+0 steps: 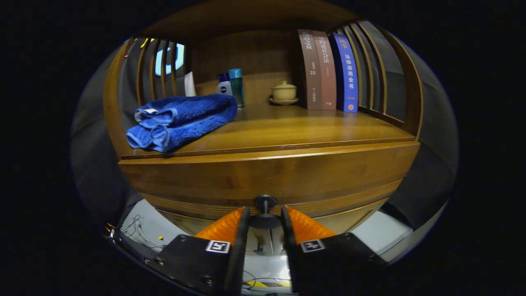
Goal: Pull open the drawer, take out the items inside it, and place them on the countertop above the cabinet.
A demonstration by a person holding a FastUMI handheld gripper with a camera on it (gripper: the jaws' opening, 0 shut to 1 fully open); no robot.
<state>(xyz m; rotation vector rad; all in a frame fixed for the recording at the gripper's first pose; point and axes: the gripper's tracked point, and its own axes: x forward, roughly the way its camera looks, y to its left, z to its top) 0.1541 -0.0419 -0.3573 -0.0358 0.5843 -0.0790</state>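
- Gripper (265,220): nearest item, its two fingers reaching forward at a narrow gap, one on each side of the drawer knob. Whether both fingers press on the knob cannot be told, though they sit right against its sides.
- Drawer knob (265,211): small dark round knob on a short stem, standing out from the drawer front, between the fingertips.
- Drawer (271,205): wooden front with a ribbed band, set low in the cabinet, just beyond the fingers. Its inside is hidden.
- Cabinet (267,172): brown wood, broad front panel above the drawer.
- Countertop (296,127): polished wooden shelf surface atop the cabinet, slatted wooden sides to left and right.
- Blue towel (181,119): folded, lying at the near left of the countertop, its edge close to the front lip.
- Bottles (231,85): a white one with a blue cap and a taller teal one, side by side at the far left-centre, behind the towel.
- Lidded cup (284,92): pale, on a saucer, far centre, just left of the books.
- Books (328,70): three upright volumes, two brown and one blue, at the far right, touching one another.
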